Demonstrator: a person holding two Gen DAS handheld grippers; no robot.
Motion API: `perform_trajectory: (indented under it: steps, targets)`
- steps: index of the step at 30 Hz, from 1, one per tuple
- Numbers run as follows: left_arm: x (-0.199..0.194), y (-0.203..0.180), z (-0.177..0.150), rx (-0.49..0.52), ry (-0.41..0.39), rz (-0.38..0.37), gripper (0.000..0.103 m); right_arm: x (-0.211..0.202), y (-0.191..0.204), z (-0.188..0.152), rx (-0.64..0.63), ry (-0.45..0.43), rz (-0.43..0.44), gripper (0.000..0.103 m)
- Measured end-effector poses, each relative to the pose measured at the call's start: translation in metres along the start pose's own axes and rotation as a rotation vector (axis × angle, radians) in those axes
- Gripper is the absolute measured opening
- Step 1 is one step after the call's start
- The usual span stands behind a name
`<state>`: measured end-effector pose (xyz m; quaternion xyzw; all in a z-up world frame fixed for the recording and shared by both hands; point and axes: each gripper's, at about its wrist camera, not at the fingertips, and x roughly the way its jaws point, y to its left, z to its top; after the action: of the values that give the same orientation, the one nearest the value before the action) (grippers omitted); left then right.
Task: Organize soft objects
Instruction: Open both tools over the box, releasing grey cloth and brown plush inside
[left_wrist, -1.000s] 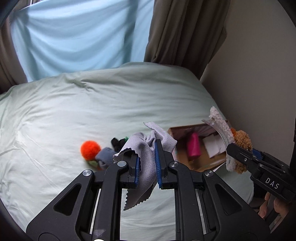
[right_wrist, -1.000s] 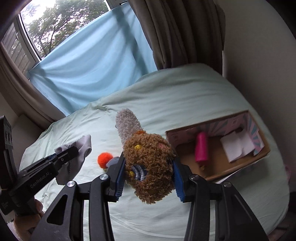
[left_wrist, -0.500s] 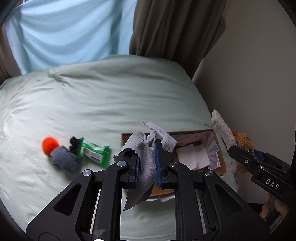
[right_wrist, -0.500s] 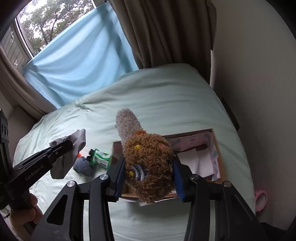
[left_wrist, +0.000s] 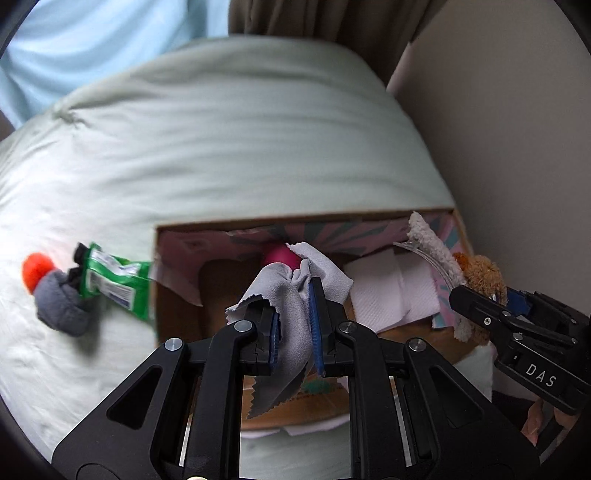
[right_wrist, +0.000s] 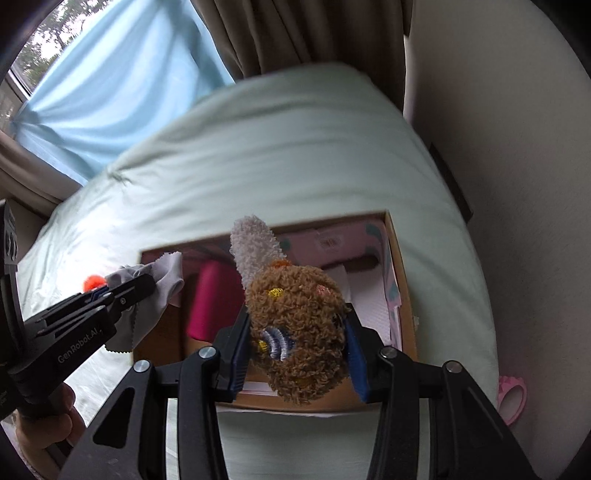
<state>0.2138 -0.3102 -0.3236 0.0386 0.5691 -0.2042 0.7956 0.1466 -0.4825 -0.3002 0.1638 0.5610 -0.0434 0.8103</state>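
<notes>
My left gripper (left_wrist: 295, 325) is shut on a grey cloth (left_wrist: 291, 291) with a zigzag edge and holds it over the open cardboard box (left_wrist: 173, 317). My right gripper (right_wrist: 295, 350) is shut on a brown fuzzy plush toy (right_wrist: 299, 325) with a white fuzzy ear, above the same box (right_wrist: 402, 295). The plush (left_wrist: 480, 273) also shows at the right of the left wrist view. Inside the box lie a pink roll (right_wrist: 208, 306) and white folded tissue (left_wrist: 384, 295).
On the pale green bed (left_wrist: 229, 147) left of the box lie a green packet (left_wrist: 114, 280), a grey soft piece (left_wrist: 61, 306) and an orange pompom (left_wrist: 35, 269). A wall (right_wrist: 498, 147) runs along the right. A pink ring (right_wrist: 511, 398) lies by the bed edge.
Both grippers have moved forward and down over the box, which now fills the middle of both views. The cloth and the plush stay gripped.
</notes>
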Motion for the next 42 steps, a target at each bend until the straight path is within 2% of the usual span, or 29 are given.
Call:
perform_trajectory:
  steps: [7,12,13,14,15,16,17,18,24,32,38,42]
  targets:
    - [0.054,-0.009,-0.006,0.015,0.148,0.021,0.012,0.039,-0.014,0.002,0.041,0.085,0.017,0.042]
    - [0.063,-0.017,-0.007,0.051,0.182,0.044,0.012,0.052,-0.019,0.009,0.061,0.126,0.038,0.044]
    - [0.063,-0.020,-0.006,0.063,0.185,0.049,0.019,0.054,-0.019,0.010,0.065,0.136,0.044,0.047]
    - [0.062,-0.022,-0.006,0.077,0.184,0.052,0.043,0.056,-0.019,0.012,0.069,0.143,0.047,0.052]
    - [0.060,-0.024,-0.006,0.093,0.179,0.071,0.090,0.057,-0.018,0.013,0.075,0.142,0.052,0.056]
    - [0.059,-0.021,-0.007,0.107,0.171,0.097,0.102,0.056,-0.018,0.014,0.083,0.135,0.057,0.073]
    - [0.055,-0.022,-0.008,0.121,0.152,0.115,0.103,0.055,-0.018,0.015,0.089,0.123,0.062,0.097]
    - [0.053,-0.022,-0.007,0.134,0.149,0.121,0.103,0.053,-0.018,0.015,0.088,0.110,0.069,0.103]
    - [0.048,-0.018,-0.004,0.135,0.168,0.103,0.103,0.046,-0.014,0.011,0.049,0.104,0.046,0.103]
    - [0.024,-0.016,-0.015,0.121,0.134,0.096,0.103,0.030,-0.002,0.006,0.040,0.056,0.030,0.103]
    - [-0.015,-0.010,-0.017,0.100,0.081,0.088,0.103,-0.006,0.009,0.004,0.036,0.017,0.033,0.103]
    - [-0.056,0.000,-0.019,0.076,0.025,0.089,0.103,-0.041,0.027,0.004,0.001,-0.034,0.026,0.103]
